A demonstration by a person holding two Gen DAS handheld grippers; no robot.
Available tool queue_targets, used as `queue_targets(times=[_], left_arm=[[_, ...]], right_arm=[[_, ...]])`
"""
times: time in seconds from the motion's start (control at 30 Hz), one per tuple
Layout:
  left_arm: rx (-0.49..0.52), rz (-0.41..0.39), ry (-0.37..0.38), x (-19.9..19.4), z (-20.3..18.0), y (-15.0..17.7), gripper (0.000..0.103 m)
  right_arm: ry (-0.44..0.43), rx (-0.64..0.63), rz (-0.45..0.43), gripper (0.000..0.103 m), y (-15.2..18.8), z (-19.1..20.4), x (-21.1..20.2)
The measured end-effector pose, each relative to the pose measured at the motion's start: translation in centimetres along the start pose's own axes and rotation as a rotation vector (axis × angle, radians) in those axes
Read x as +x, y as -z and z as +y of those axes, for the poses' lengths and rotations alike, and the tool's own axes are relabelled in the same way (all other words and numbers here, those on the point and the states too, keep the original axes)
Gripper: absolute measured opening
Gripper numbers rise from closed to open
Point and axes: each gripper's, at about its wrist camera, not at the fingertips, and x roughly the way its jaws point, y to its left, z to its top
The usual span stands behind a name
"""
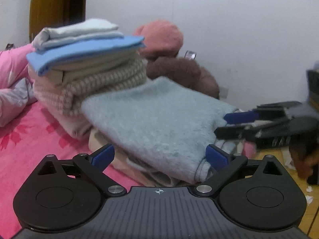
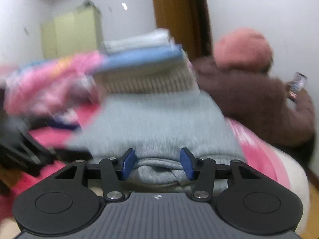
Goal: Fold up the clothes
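A folded grey fleece garment (image 1: 159,119) lies on the pink bed (image 1: 30,139), leaning against a stack of folded clothes (image 1: 89,59) topped by blue and white pieces. My left gripper (image 1: 160,156) stands wide open at the garment's near edge, its blue pads clear of the cloth on both sides. In the right wrist view the right gripper (image 2: 157,165) has a bunched fold of the grey garment (image 2: 159,123) filling the gap between its pads and touching both. The right gripper (image 1: 221,125) also shows blurred at the garment's right edge.
A person in a pink hat (image 2: 243,47) and brown fleece coat sits behind the bed holding a phone (image 2: 297,83). A pink quilt (image 1: 12,69) lies at the left. A wooden door (image 1: 55,4) and a pale wardrobe (image 2: 71,31) stand behind. Wooden floor (image 1: 279,159) shows at the right.
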Motion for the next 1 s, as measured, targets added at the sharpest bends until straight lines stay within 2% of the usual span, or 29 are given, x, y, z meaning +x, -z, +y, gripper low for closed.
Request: queue_targets(times=[0.03,0.1,0.2,0.33,0.4,0.47,0.5,0.53,0.7,0.9,1.0], left_arm=[[-0.026,0.004,-0.012,-0.6,0.1,-0.1,0.099],[-0.053,-0.002,-0.036,-2.2,0.2,-0.5,0.099],[-0.037,-0.031,-0.085,-5.2,-0.3,-0.9,0.100],[-0.036,-0.016,-0.092,-8.1,-1.6,-0.5,0.101],[-0.057,-0.003,-0.085,-9.4,-2.4,-0.1,0.102],[-0.091,0.011,-0.086,-10.3,-3.0,0.3,0.102],[-0.108,0.018,-0.086,-10.7,-3.3,0.4,0.102],[-0.124,0.023,-0.088,-11.2,-3.5,0.6,0.102],[-0.194,0.058,-0.111,-13.4,-4.4,1.0,0.103],[-0.221,0.065,-0.157,-15.7,-5.6,1.3,0.103],[-0.219,0.080,-0.214,-16.3,-6.3,1.3,0.103]], right_arm=[[0.029,-0.006,-0.005,0.054,0.2,0.7,-0.3],[0.032,0.029,-0.027,0.055,-0.4,1.3,-2.4],[0.032,0.106,-0.067,0.069,-0.1,1.9,-6.1],[0.099,0.185,-0.024,0.080,1.5,2.8,-8.9],[0.125,0.245,-0.006,0.082,2.5,2.9,-10.2],[0.153,0.302,0.006,0.087,3.3,3.1,-11.3],[0.173,0.327,0.021,0.094,3.6,3.3,-12.0],[0.188,0.339,0.032,0.095,3.9,3.5,-12.5],[0.240,0.337,0.040,0.103,4.7,5.8,-15.4],[0.303,0.273,0.051,0.103,4.8,8.7,-17.7],[0.354,0.258,0.058,0.103,4.9,9.6,-18.2]])
